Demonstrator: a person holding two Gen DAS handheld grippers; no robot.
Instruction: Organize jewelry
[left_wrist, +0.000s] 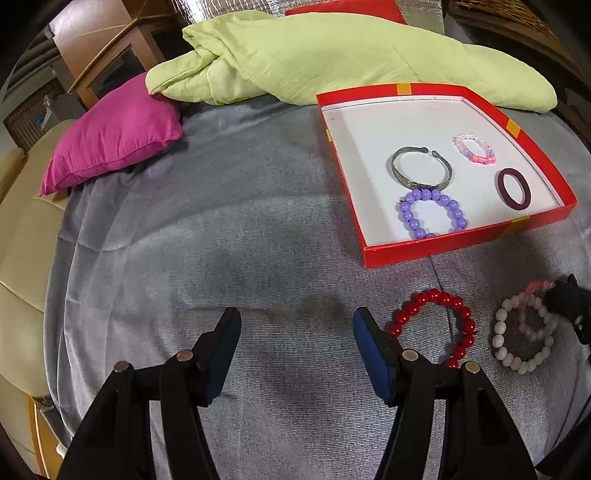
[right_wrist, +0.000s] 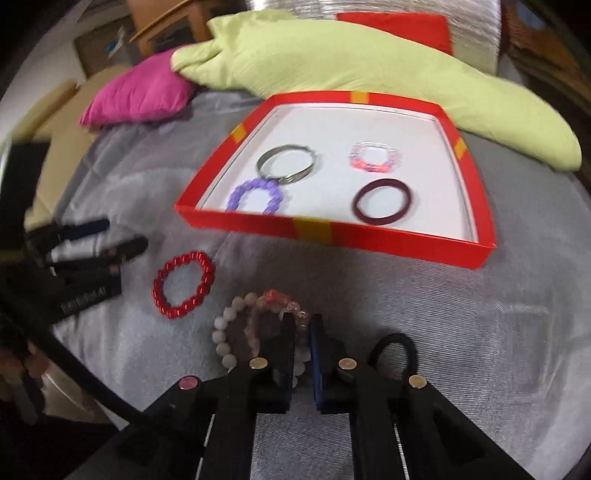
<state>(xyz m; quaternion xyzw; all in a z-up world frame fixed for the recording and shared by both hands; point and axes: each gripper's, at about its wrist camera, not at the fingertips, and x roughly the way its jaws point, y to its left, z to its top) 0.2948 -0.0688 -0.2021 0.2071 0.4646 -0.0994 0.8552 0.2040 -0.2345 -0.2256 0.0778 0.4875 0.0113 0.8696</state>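
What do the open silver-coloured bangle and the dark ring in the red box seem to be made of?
The open bangle looks like polished metal: grey sheen, thin band with a gap, faint pattern. The dark ring seems smooth glass, stone or plastic: solid maroon, slight gloss; which one cannot be told. The red box looks like cardboard.
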